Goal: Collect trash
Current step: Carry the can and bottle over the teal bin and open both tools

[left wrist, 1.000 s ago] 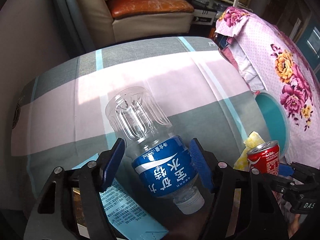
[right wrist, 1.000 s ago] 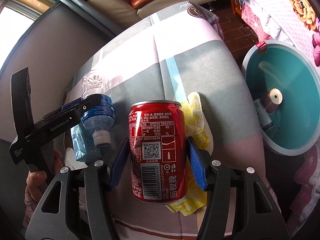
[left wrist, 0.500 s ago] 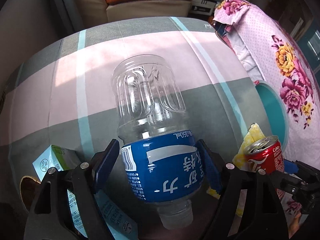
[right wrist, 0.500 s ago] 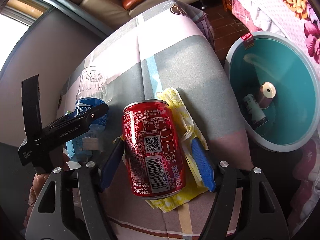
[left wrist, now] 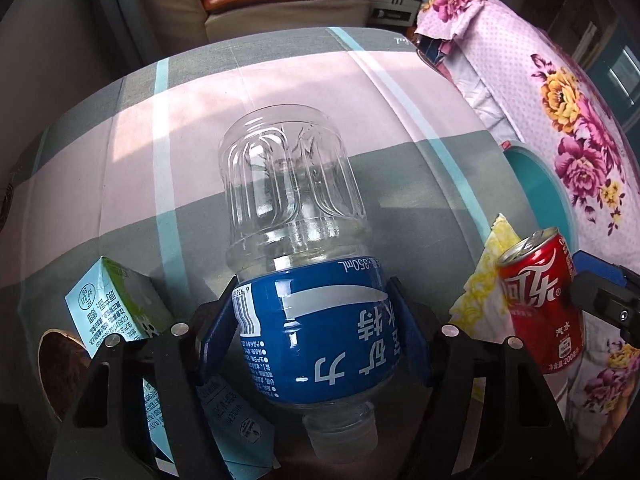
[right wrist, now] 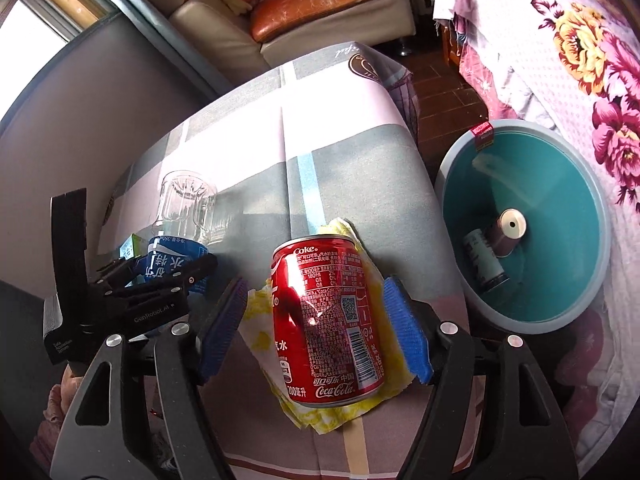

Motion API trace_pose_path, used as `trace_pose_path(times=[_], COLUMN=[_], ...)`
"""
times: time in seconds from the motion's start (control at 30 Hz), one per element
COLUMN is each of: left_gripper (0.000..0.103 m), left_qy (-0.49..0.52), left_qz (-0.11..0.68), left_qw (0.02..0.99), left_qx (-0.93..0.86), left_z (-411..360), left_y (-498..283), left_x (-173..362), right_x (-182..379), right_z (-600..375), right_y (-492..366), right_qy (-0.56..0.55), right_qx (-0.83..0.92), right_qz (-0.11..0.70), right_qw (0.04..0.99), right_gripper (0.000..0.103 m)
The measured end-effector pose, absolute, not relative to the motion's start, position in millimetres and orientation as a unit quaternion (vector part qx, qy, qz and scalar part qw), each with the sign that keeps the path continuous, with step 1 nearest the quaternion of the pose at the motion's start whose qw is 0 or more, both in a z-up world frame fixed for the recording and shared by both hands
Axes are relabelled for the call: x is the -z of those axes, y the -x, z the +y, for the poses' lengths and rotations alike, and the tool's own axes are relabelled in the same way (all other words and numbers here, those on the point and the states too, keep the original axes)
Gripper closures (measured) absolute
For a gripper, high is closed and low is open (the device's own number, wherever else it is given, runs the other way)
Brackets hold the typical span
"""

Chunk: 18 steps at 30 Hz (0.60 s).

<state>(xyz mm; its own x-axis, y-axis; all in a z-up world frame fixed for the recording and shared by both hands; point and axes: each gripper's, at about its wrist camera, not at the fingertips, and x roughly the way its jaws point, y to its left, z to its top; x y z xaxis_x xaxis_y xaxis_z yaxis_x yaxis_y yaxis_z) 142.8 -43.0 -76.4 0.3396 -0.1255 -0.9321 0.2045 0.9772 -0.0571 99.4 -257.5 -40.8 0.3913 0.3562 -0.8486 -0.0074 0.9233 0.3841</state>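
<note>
Right now I am at the pick-up step of collecting trash, with one piece lined up in each of my grippers on the cloth-covered table [right wrist: 340,148]. My left gripper [left wrist: 312,320] straddles the plastic bottle [left wrist: 296,264], which lies on the table with its cap toward me; the jaws are closing, and the blue pads sit against the glossy blue label on both sides, though I cannot be sure from this view how firmly they press. My right gripper [right wrist: 316,320] is open around the red soda can [right wrist: 324,320], which stands upright on a crumpled yellow paper napkin [right wrist: 256,320], with a clear gap between each ribbed blue pad and the can wall. The teal bin [right wrist: 592,284] stands on the floor just off the table's right edge, with two small cylinders already lying inside. Next, I judge, the right jaws must close squarely on the can without snagging the napkin, then both pieces lift and travel to the bin. The bottle is thin, clear, fluted plastic that will likely flex; the can is smooth, rigid metal; the napkin is soft and wrinkled. A pale blue carton [left wrist: 116,308] lies beside the bottle, waiting.
</note>
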Motion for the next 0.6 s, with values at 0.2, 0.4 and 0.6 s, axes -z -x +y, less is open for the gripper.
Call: trace_pose_path(times=[0.2, 0.4, 0.6], left_gripper=[0.029, 0.031, 0.031], left_qy=[-0.043, -0.028, -0.016], left_qz=[0.566, 0.555, 0.536], left_qw=[0.817, 0.826, 0.838], left_qx=[0.098, 0.093, 0.102], left_z=[-47.0, -42.8, -47.5], left_y=[-139.9, -133.7, -120.2], left_x=[77.7, 68.3, 45.5], right_x=[64.8, 52.8, 36.6], right_z=[-240.7, -260.1, -278.4], right_y=[-101.4, -92.3, -86.5], right_qy=[-0.131, -0.160, -0.185], right_qx=[-0.110, -0.100, -0.099], right_qz=[0.568, 0.543, 0.518], right_qw=[0.805, 0.819, 0.829], right_gripper=[0.055, 0.055, 0.055])
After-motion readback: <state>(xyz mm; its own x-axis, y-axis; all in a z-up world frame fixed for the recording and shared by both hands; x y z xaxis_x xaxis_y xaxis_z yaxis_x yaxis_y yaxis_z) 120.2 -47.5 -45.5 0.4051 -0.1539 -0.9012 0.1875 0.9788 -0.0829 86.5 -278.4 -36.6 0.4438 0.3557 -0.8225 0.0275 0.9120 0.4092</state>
